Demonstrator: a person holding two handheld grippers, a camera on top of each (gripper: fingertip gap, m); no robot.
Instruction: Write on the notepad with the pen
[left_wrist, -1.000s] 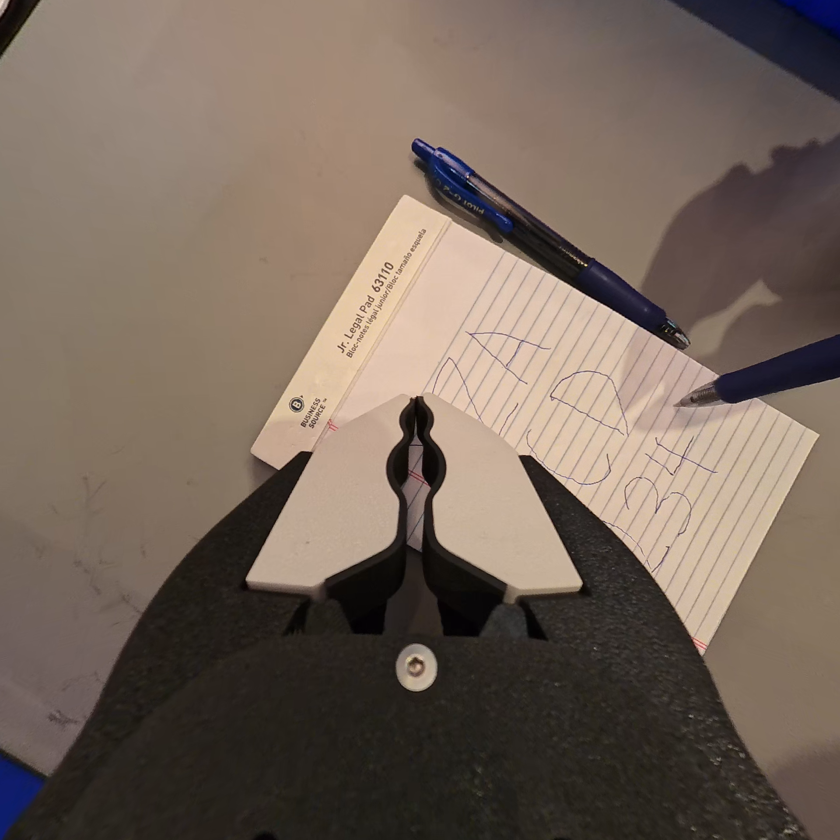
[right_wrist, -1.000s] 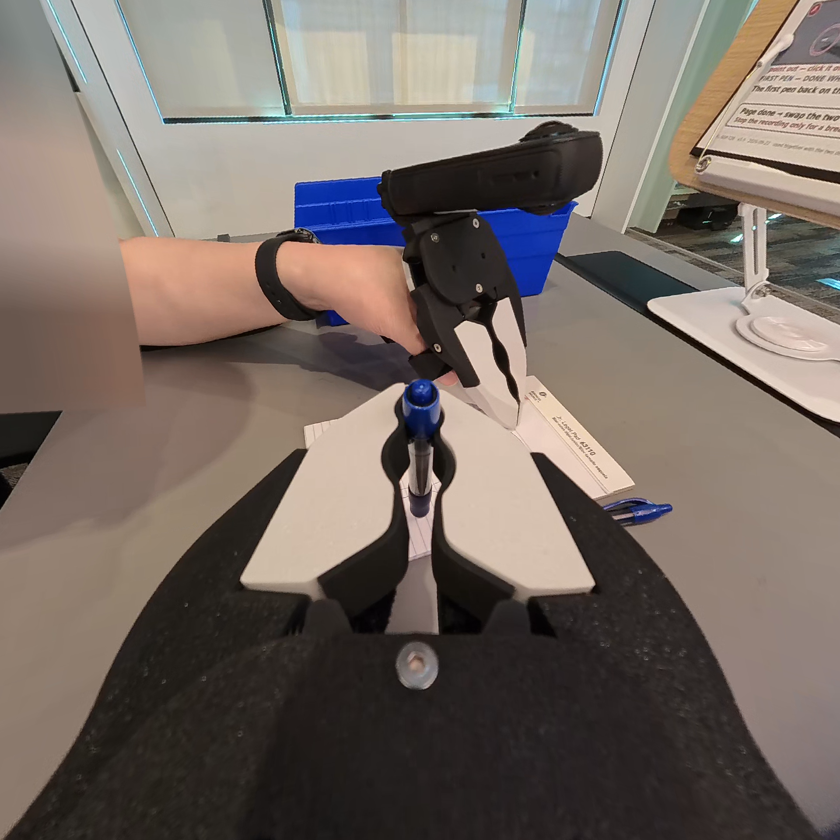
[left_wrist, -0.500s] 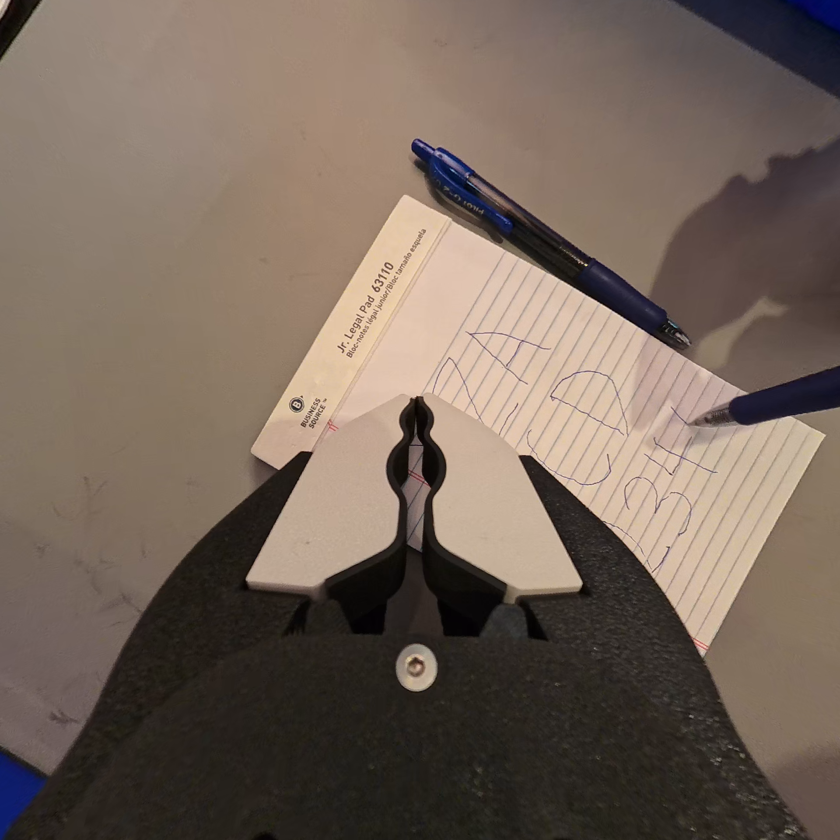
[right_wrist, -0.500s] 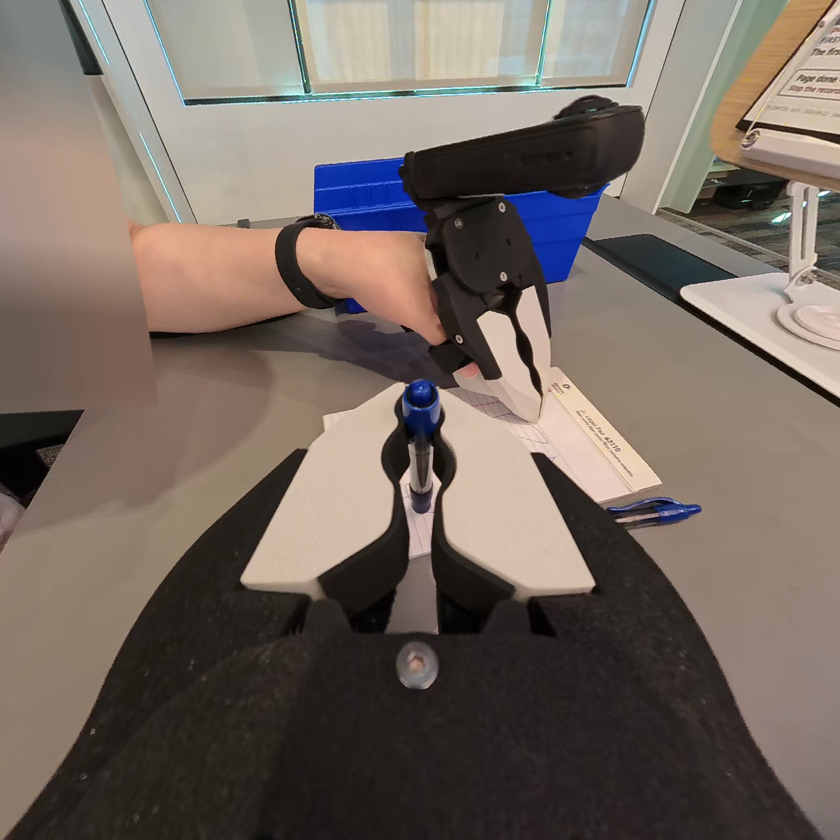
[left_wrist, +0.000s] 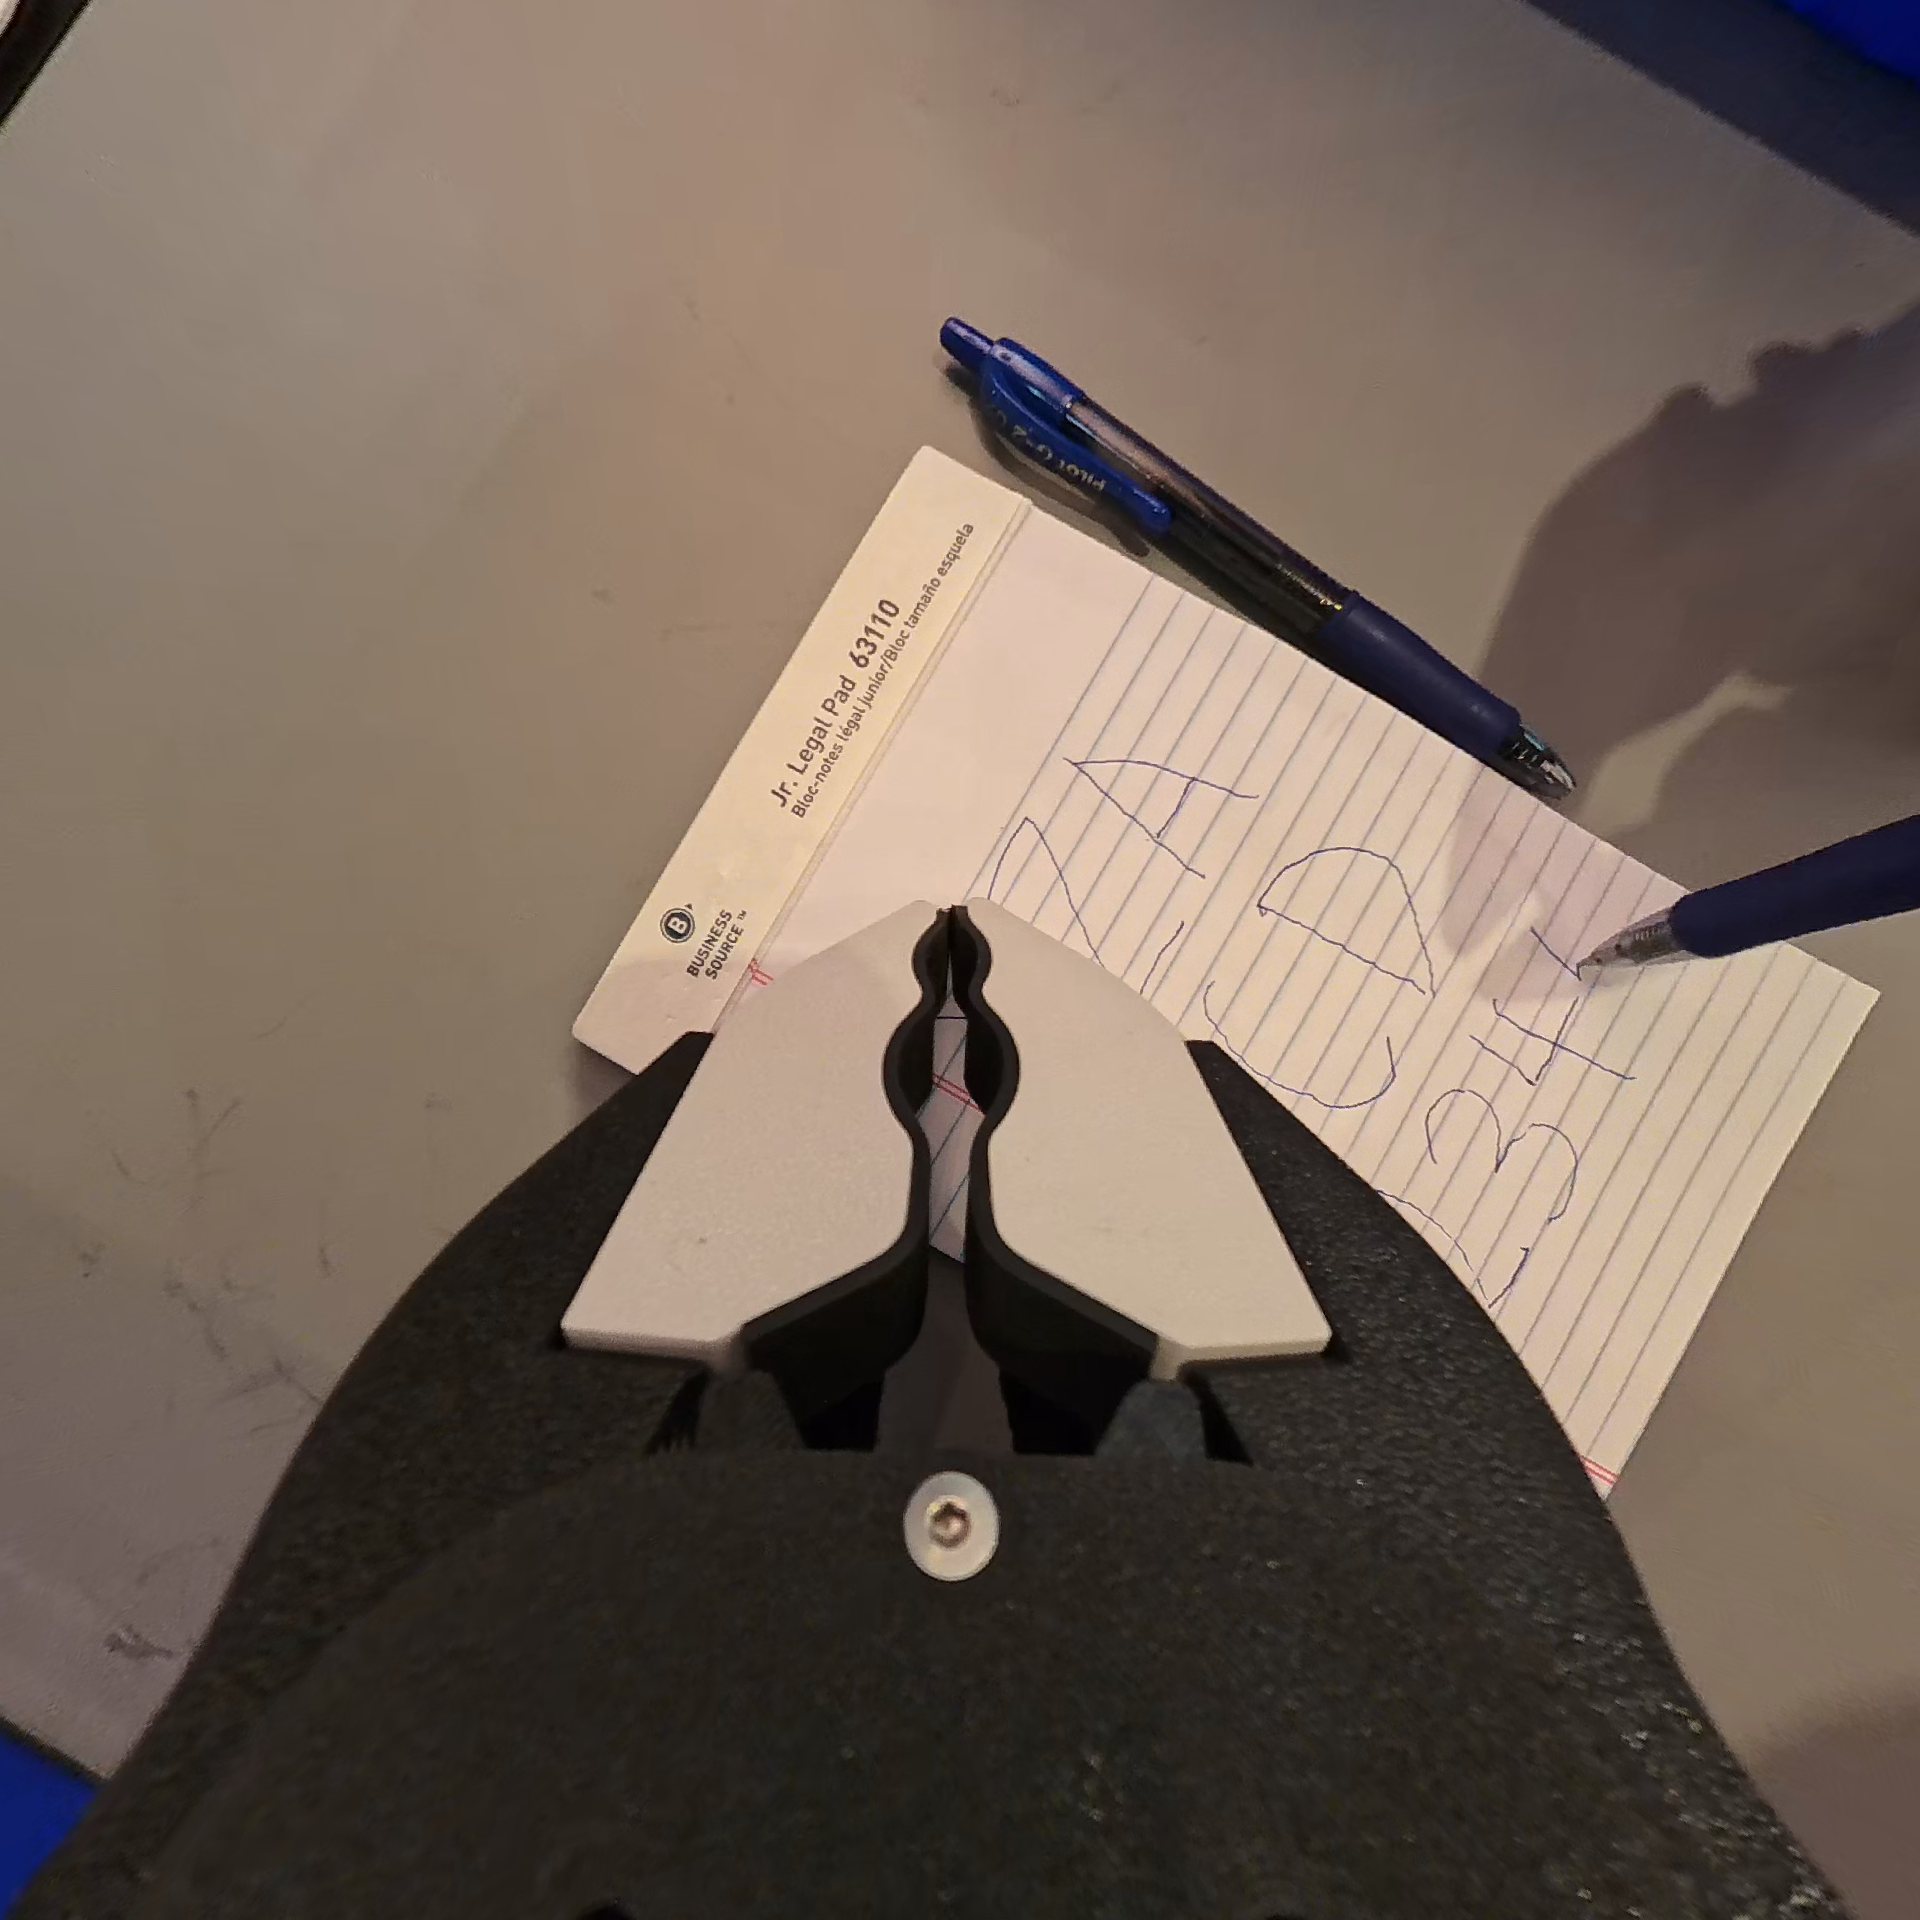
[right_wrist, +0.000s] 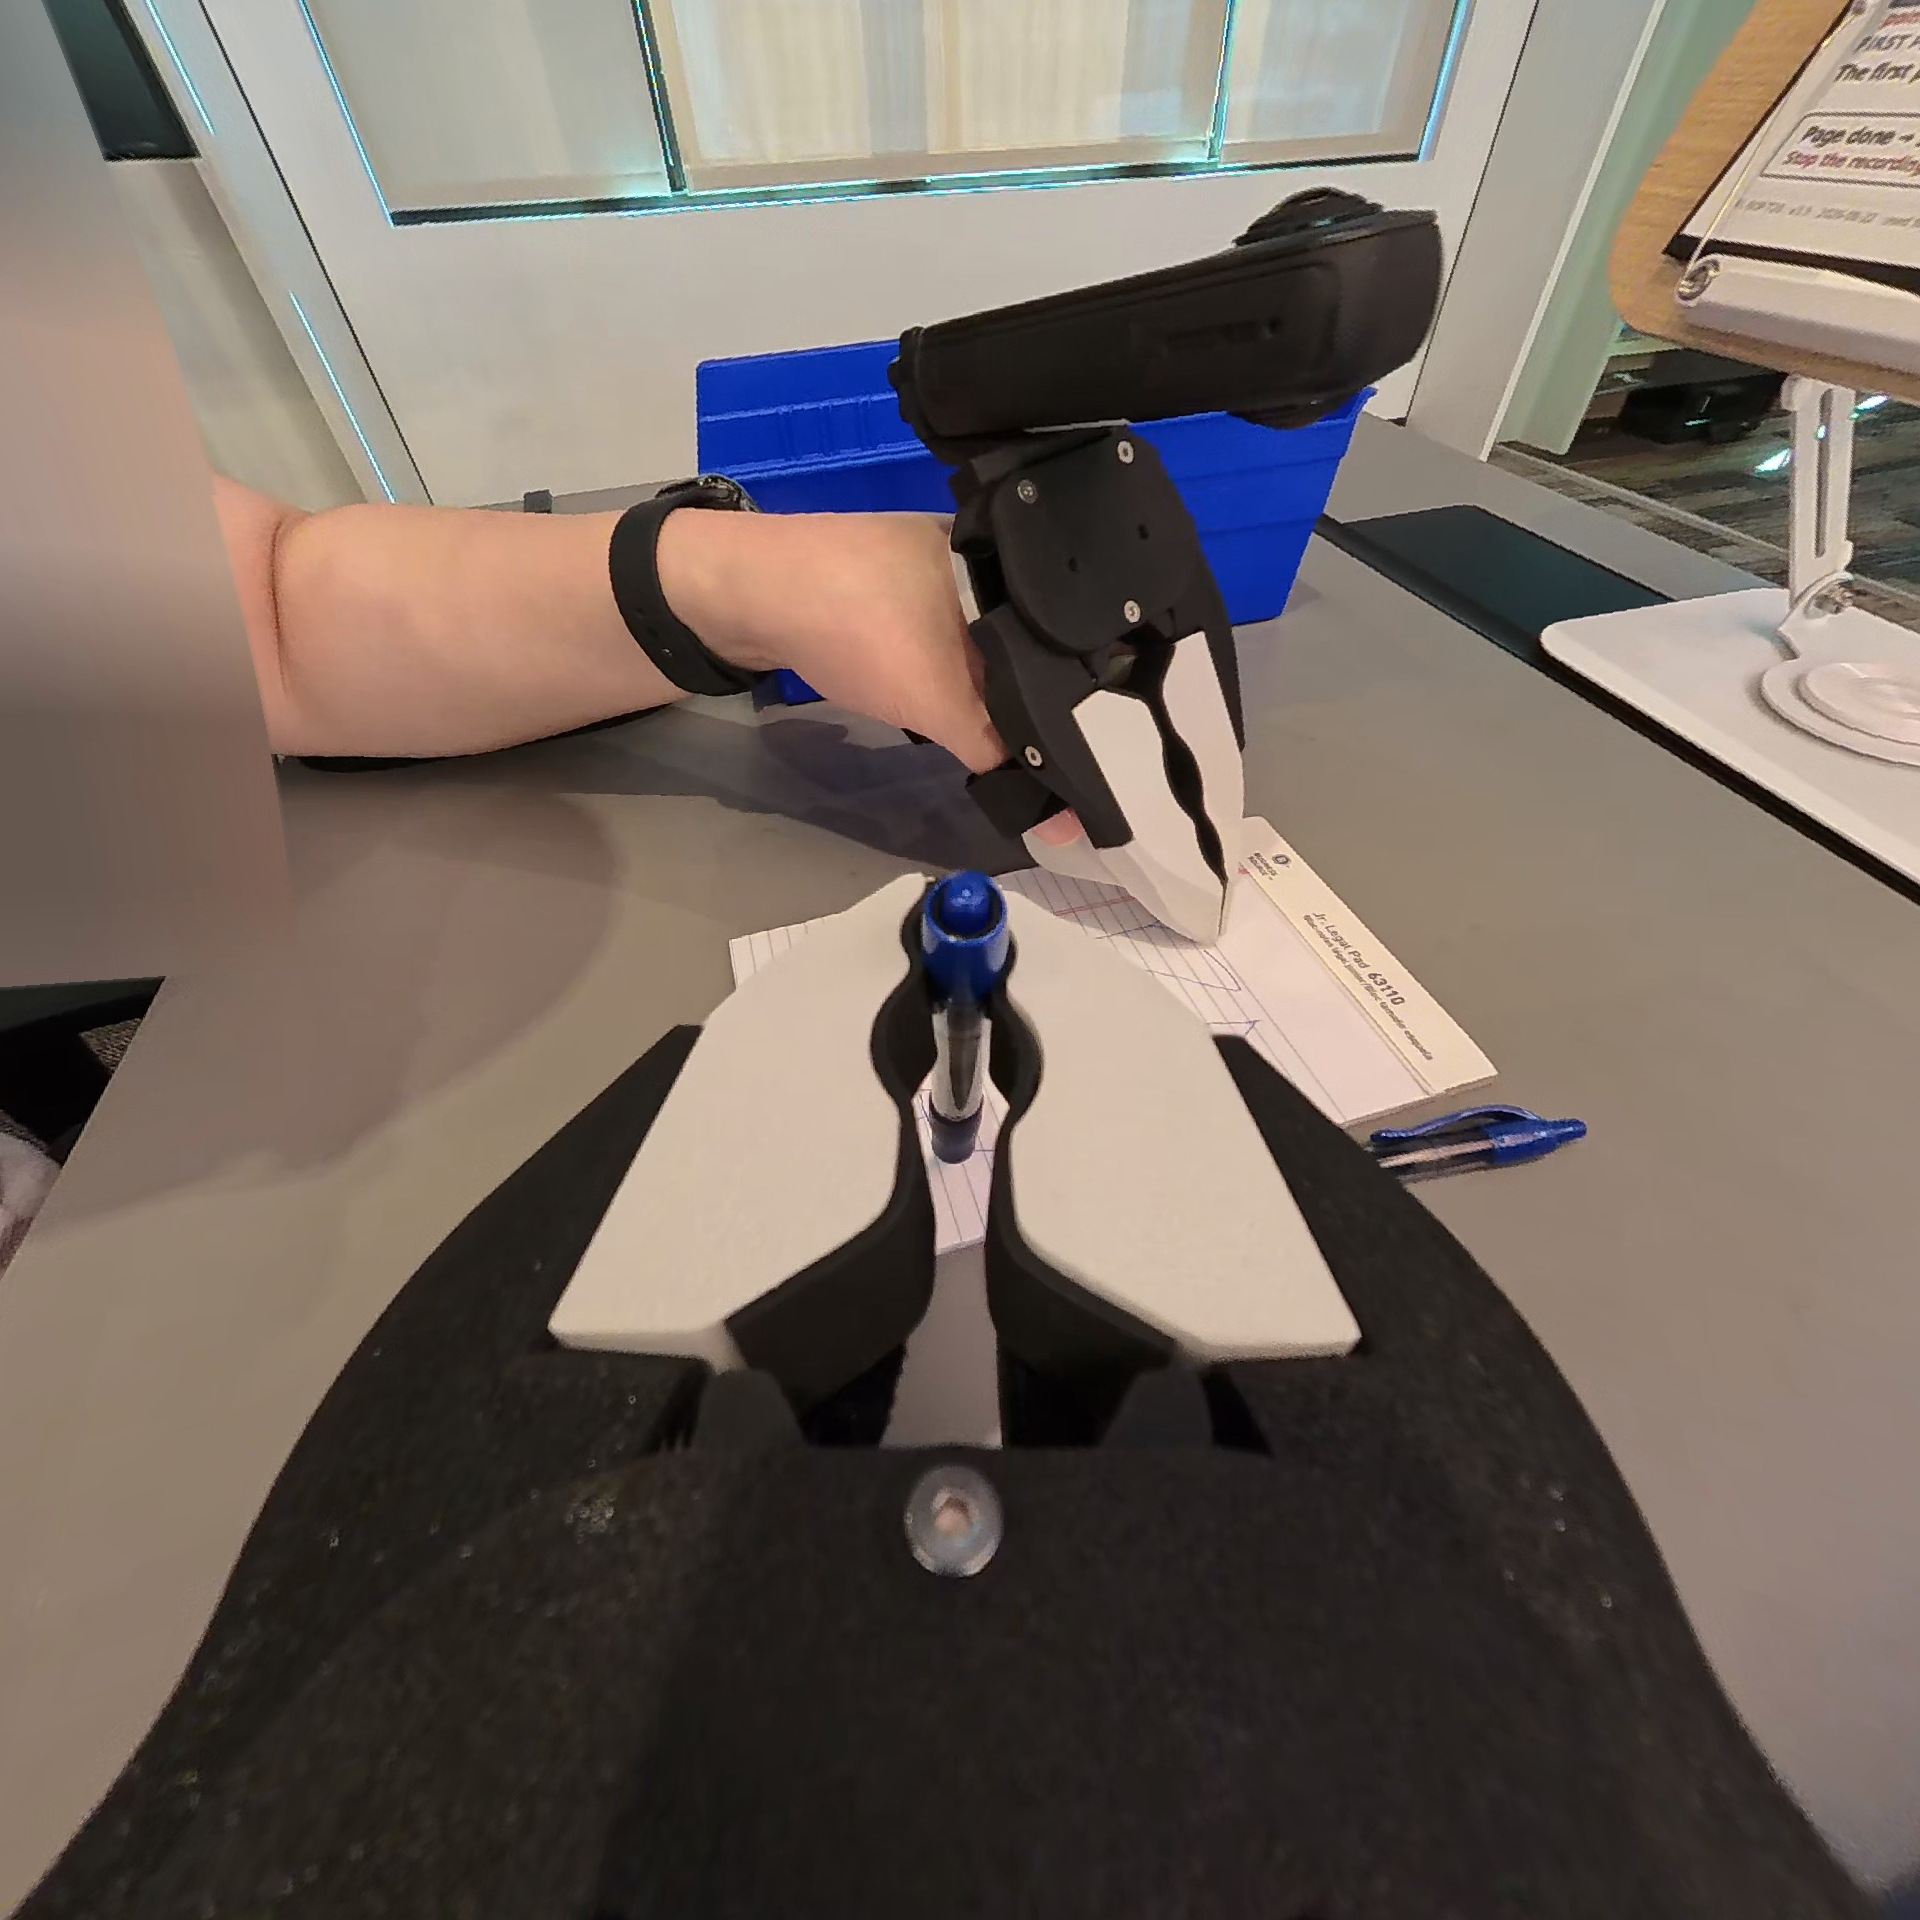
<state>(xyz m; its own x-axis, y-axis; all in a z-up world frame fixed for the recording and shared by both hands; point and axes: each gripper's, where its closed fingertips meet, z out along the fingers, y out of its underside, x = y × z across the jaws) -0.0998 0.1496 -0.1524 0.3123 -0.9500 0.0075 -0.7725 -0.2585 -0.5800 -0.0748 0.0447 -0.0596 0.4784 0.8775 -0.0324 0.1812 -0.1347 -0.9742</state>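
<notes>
A white lined notepad (left_wrist: 1226, 727) with blue handwriting lies on the grey table; it also shows in the right wrist view (right_wrist: 1340, 997). My left gripper (left_wrist: 951, 914) is shut and empty, its tips pressing down on the pad near its binding strip; it shows in the right wrist view (right_wrist: 1221, 920) too. My right gripper (right_wrist: 961, 914) is shut on a blue pen (right_wrist: 961, 997), held upright. In the left wrist view the pen (left_wrist: 1766, 920) enters from the right and its tip touches the page by the written marks.
A second blue pen (left_wrist: 1247, 551) lies on the table along the pad's far edge, also seen in the right wrist view (right_wrist: 1475, 1138). A blue bin (right_wrist: 831, 436) stands behind the person's forearm (right_wrist: 468, 623). A white stand (right_wrist: 1818, 665) with a sheet is at the right. Some 15 centimetres of space lies between my two pairs of fingers.
The held pen has come down and moved along the page; its tip now rests on the paper, lower than a second ago. The left gripper has stayed on the pad.
</notes>
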